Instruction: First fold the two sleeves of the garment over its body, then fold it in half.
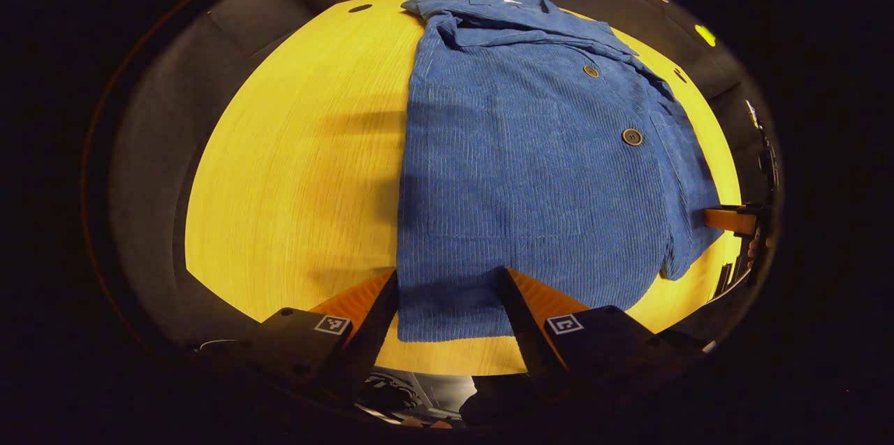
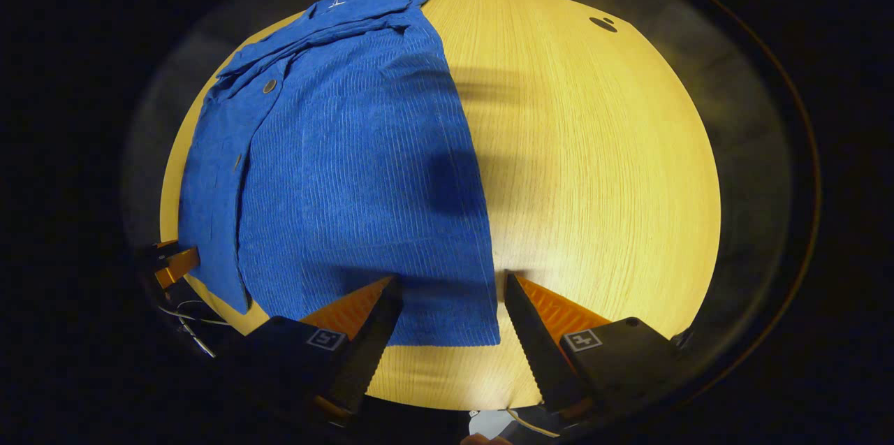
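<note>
**A:** ok so what's the left tool (image 1: pixel 447 281) doing?

**B:** it's hanging with its fingers spread wide, nothing pinched, sitting right over the near hem of the blue corduroy shirt (image 1: pixel 531 172). The hem's left corner is showing in the gap between the fingers.

**A:** and the right tool (image 2: pixel 450 284)?

**B:** same deal, fingers gaping apart and gripping nothing, hovering at the hem's right corner. You can also spot it at the far right edge of the left gripper view (image 1: pixel 733 220), just beside the shirt's side.

**A:** where's the shirt lying?

**B:** it's lying flat on the yellow wooden tabletop (image 1: pixel 293 172), collar (image 1: pixel 506 1) pointing away, hem toward the tools. Both side edges are looking straight, sleeves tucked in over the body, buttons (image 1: pixel 632 137) facing up.
</note>
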### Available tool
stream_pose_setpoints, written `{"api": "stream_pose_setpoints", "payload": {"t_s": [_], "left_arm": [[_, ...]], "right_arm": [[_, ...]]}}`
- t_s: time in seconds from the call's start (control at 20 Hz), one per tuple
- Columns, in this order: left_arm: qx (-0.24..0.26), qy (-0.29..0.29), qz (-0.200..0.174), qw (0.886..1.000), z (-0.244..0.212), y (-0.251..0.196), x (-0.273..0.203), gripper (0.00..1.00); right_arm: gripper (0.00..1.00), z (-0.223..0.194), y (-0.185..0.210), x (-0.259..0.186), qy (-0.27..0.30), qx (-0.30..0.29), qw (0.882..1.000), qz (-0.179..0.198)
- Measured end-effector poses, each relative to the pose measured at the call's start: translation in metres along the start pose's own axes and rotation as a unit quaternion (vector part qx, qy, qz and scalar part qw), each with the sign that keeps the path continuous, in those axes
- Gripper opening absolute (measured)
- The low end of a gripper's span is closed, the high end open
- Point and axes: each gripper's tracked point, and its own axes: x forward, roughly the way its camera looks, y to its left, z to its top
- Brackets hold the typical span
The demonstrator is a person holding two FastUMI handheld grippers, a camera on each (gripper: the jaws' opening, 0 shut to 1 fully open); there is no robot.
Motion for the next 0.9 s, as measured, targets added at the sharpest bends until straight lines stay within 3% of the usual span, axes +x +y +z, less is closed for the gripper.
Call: {"api": "stream_pose_setpoints", "payload": {"t_s": [0.05,0.1,0.3,0.35,0.4,0.55,0.6,0.65,0.8,0.9], "left_arm": [[0.003,0.005,0.0,1.0,0.001,0.0,-0.001,0.85],[0.001,0.008,-0.001,1.0,0.001,-0.001,0.0,0.85],[0.001,0.011,-0.004,1.0,0.002,-0.009,0.0,0.83],[-0.006,0.017,-0.005,1.0,0.001,-0.013,-0.001,0.72],[-0.013,0.017,-0.011,1.0,0.002,-0.02,-0.001,0.56],[-0.01,0.007,-0.019,1.0,0.009,-0.028,0.002,0.05],[-0.012,0.011,-0.022,1.0,0.007,-0.029,-0.001,0.03],[-0.021,0.004,-0.031,0.999,0.007,-0.028,-0.002,0.0],[-0.041,-0.005,-0.05,0.998,0.004,-0.031,-0.002,0.0],[-0.042,-0.016,-0.052,0.998,0.002,-0.031,-0.009,0.0]], "right_arm": [[0.9,0.0,0.001,0.0,-0.001,0.003,1.0,-0.002],[1.0,0.0,0.002,-0.001,-0.003,0.007,1.0,-0.003],[0.89,0.002,0.01,0.001,-0.02,0.007,1.0,-0.001],[0.9,0.003,0.011,0.001,-0.024,0.007,1.0,-0.002],[0.92,0.002,0.016,0.001,-0.027,0.006,1.0,0.006],[0.32,0.003,0.03,0.0,-0.033,-0.009,0.999,0.018],[0.12,0.002,0.035,-0.001,-0.032,-0.009,0.999,0.03],[0.03,0.001,0.035,-0.001,-0.03,-0.005,0.999,0.035],[0.02,0.001,0.048,-0.003,-0.015,0.029,0.996,0.079],[0.02,0.006,0.051,-0.015,-0.029,0.031,0.995,0.089]]}}
